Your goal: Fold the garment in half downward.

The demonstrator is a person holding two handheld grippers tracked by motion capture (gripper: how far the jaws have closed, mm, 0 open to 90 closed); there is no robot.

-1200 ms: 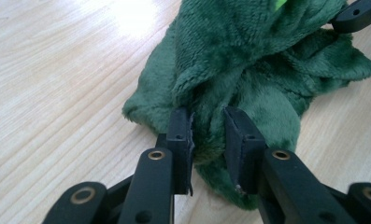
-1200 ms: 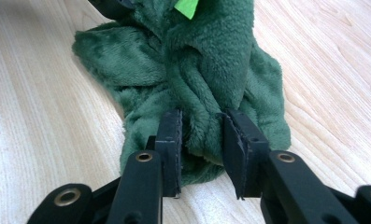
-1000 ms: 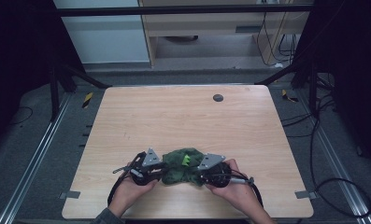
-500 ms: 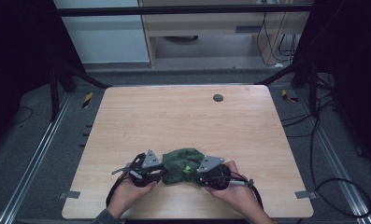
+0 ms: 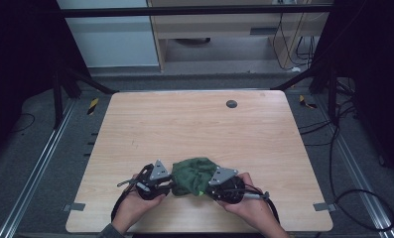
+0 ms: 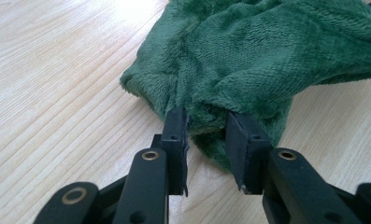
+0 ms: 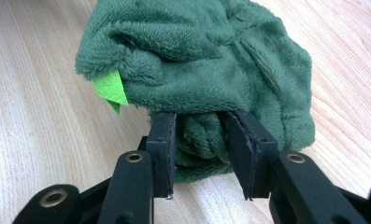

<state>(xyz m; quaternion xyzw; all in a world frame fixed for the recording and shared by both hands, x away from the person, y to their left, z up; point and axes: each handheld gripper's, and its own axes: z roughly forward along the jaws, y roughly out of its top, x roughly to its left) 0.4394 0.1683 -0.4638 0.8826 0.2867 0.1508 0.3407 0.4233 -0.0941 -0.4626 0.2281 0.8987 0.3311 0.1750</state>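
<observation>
A bunched dark green fleece cloth (image 5: 192, 174) lies near the front edge of the wooden table (image 5: 194, 124), between both hand-held grippers. My left gripper (image 5: 170, 182) comes in from the cloth's left. In the left gripper view its jaws (image 6: 205, 126) pinch a fold at the cloth's (image 6: 267, 51) lower edge. My right gripper (image 5: 207, 187) comes in from the right. Its jaws (image 7: 199, 130) have just been opening, and a thick fold of the cloth (image 7: 197, 51) still fills the gap and touches both pads. A light green tag (image 7: 110, 88) sticks out of the cloth.
A small dark round disc (image 5: 231, 103) sits at the far middle of the table. Black frame posts stand at both sides and cables (image 5: 363, 198) trail over the floor on the right. A yellow-black strip (image 5: 93, 105) lies on the floor at the left.
</observation>
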